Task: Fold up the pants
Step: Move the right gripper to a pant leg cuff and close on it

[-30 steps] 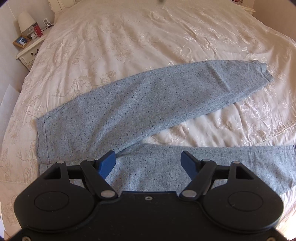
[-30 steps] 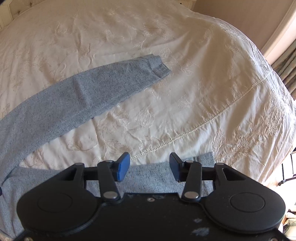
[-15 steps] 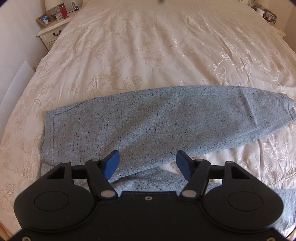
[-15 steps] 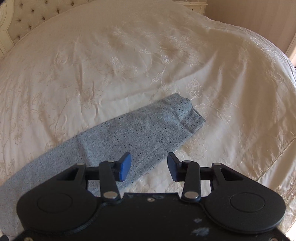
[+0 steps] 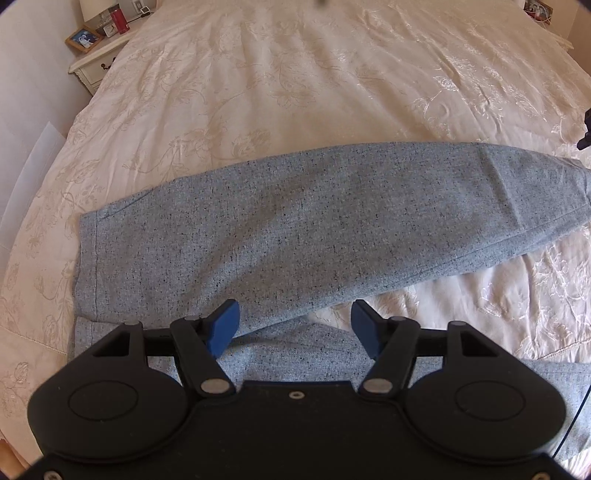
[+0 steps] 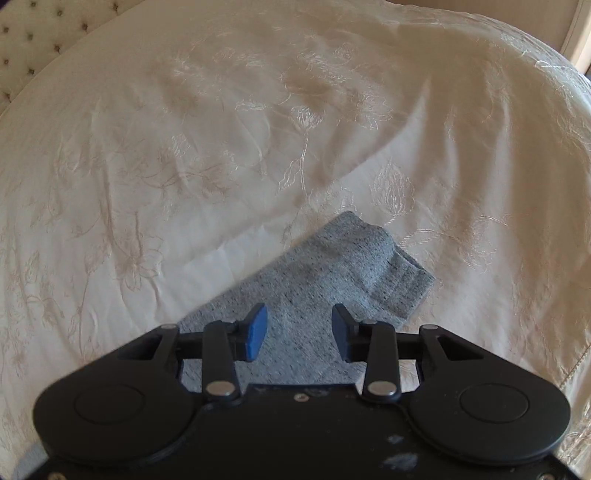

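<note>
Over on the far left, a white nightstand (image 5: 96, 70) with a picture frame (image 5: 83, 38) and a red can (image 5: 120, 26) sits beside the bed, and the cream bedspread (image 5: 295, 85) runs wide across the view, satiny with raised floral embroidery and soft creases. Spread flat on it are the pants (image 5: 295, 221), a grey speckled knit, waistband to the left, legs splayed in a V toward the right. The left gripper (image 5: 293, 326) hangs over the crotch where the two legs part, blue pads spread and holding nothing, cloth showing below the gap.

Moving right, the upper leg tapers to its ribbed cuff (image 6: 402, 288), and there is the right gripper (image 6: 299, 332) poised just short of that cuff, jaws closing with the leg beneath them but not yet pinched.

By my read, the step in hand is picking up the far leg to lay it over the near one. To do it well, the right pads should bite through both layers near the cuff edge, the left should take the inner seam near the crotch, and both should lift together so the soft knit doesn't sag or drag. That slick bedspread could let the whole garment slide, so a clean lift beats a pull.
</note>
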### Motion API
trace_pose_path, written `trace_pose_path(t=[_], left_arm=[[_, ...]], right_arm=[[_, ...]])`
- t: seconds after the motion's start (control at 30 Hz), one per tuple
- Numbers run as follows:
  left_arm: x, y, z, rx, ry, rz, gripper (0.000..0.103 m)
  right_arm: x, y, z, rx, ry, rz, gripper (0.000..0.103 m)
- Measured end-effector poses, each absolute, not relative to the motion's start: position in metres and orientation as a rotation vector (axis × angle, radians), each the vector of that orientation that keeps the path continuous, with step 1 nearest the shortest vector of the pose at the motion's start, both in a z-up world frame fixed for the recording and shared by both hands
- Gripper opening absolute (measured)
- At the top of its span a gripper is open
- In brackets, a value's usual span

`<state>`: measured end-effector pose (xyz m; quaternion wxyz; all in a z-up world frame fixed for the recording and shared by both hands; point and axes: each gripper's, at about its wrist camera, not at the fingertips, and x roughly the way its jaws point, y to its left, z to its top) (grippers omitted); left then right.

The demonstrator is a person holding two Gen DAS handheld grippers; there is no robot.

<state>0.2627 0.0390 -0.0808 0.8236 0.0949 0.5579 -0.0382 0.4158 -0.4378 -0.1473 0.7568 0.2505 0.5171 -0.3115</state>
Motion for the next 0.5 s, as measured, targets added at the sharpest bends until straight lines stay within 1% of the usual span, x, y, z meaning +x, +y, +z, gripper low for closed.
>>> trace_pose_path(t=[0.1, 0.2, 0.37, 0.4, 0.43, 0.47, 0.5], left_arm=[[0.267, 0.048, -0.086, 0.205, 1.188, -0.053, 0.068], [0.27, 0.059, -0.092, 0.201, 1.201, -0.026, 0.068], [0.273, 0.071, -0.103, 0.213, 1.223, -0.008, 0.068], [0.276, 0.073, -0.106, 0.213, 1.228, -0.007, 0.068], [0.28, 0.075, -0.107, 0.211, 1.232, -0.005, 0.068], [0.284, 0.077, -0.106, 0.203, 1.236, -0.003, 0.068], [0.289, 0.078, -0.106, 0.193, 1.237, -0.005, 0.068]], right_arm=[[0.454, -0.446, -0.17, 0.595, 1.125, -0.735, 0.038], [0.48, -0.448, -0.19, 0.585, 1.119, -0.79, 0.037], [0.512, -0.45, -0.239, 0.453, 1.26, -0.866, 0.034], [0.514, -0.449, -0.248, 0.426, 1.305, -0.881, 0.031], [0.512, -0.448, -0.253, 0.418, 1.313, -0.883, 0.024], [0.507, -0.448, -0.253, 0.429, 1.293, -0.883, 0.003], [0.501, -0.448, -0.251, 0.456, 1.276, -0.876, 0.001]])
